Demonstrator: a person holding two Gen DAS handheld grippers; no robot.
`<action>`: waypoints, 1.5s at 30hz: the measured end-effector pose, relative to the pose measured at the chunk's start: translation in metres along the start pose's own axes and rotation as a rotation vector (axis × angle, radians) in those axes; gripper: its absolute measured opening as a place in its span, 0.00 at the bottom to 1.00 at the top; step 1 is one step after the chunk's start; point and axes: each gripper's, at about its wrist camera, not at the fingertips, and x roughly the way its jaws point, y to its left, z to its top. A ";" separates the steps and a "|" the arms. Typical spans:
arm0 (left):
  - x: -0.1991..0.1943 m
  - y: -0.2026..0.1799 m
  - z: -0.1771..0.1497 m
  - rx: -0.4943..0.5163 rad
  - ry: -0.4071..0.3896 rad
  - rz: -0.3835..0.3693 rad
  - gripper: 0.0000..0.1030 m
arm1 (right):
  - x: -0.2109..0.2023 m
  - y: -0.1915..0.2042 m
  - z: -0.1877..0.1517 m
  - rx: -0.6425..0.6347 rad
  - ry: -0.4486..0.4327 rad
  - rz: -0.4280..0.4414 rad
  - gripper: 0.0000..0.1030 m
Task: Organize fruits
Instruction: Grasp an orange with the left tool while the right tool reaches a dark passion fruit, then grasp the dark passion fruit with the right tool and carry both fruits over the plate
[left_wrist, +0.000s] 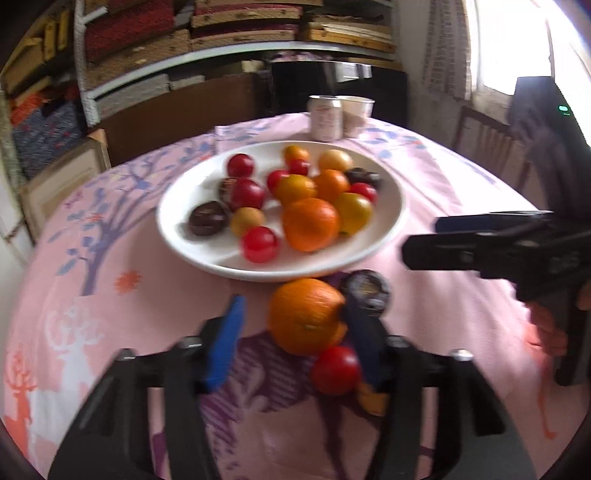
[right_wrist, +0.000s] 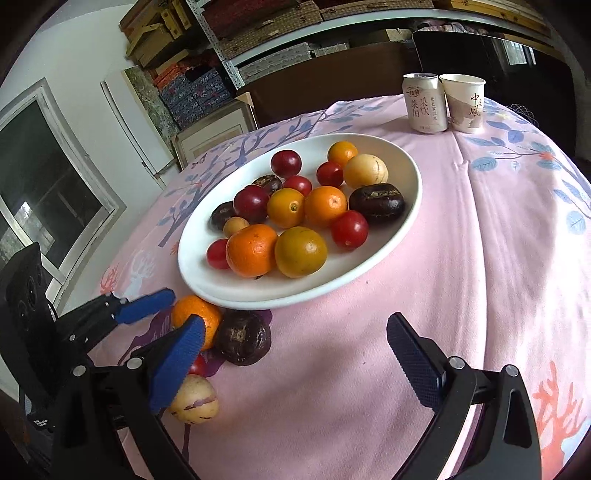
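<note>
A white plate on the pink tablecloth holds several oranges, red tomatoes, dark fruits and pale yellow fruits. In front of it on the cloth lie an orange, a dark fruit, a red tomato and a pale striped fruit. My left gripper is open, its fingers on either side of the loose orange. My right gripper is open and empty above bare cloth, right of the loose fruits; it shows from the side in the left wrist view.
A drink can and a paper cup stand at the table's far edge. Shelves of stacked boxes fill the back wall. A chair back stands at the right.
</note>
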 end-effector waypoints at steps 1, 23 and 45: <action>0.000 -0.003 -0.001 0.010 -0.003 0.011 0.38 | 0.000 0.000 0.000 0.003 0.000 0.001 0.96; -0.049 0.067 -0.004 -0.139 -0.069 0.195 0.36 | 0.049 0.066 -0.016 -0.206 0.098 -0.146 0.80; -0.051 0.060 -0.034 -0.048 0.002 0.155 0.96 | -0.018 0.049 -0.009 -0.129 -0.011 -0.082 0.40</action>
